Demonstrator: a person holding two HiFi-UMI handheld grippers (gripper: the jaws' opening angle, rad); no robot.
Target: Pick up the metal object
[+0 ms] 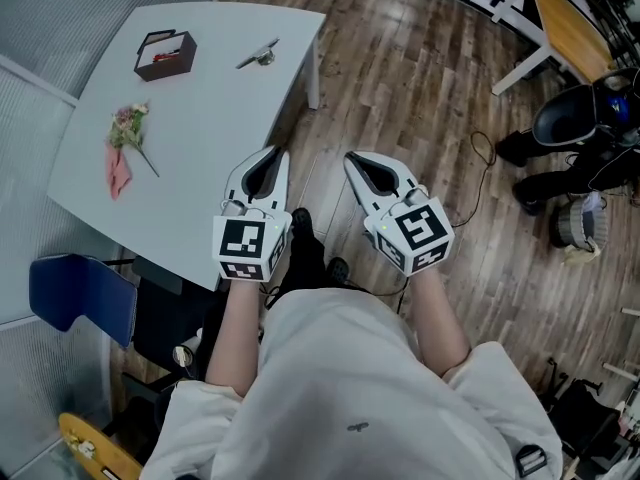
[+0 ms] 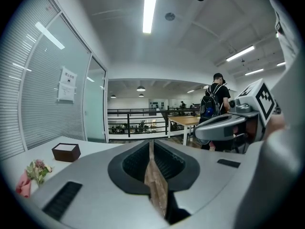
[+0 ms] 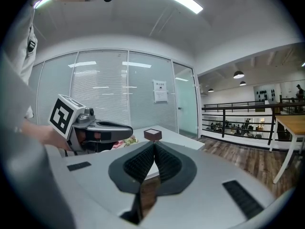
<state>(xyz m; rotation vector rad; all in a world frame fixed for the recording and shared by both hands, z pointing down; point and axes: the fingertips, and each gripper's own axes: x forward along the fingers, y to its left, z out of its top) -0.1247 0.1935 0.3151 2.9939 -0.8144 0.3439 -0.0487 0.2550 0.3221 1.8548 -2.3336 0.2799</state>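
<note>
Head view: left tool [image 1: 270, 156], right tool [image 1: 353, 159] closed, empty. Approach step: reach metal object [image 1: 259, 57], upper centre, then open.

A pale grey, rounded table [image 1: 200, 118] is set on a brown wood-plank floor [image 1: 420, 88], and a blue chair [image 1: 80, 293] is placed at its near edge. Glass partition walls backed by white blinds [image 3: 105, 89] are seen behind. The white ceiling is lit by a long light strip [image 2: 150, 8]. A black metal railing [image 2: 128, 114] is visible farther off.

Head view steeply down, both gripper views near-level forward, all sharing the table [image 1: 220, 108]
</note>
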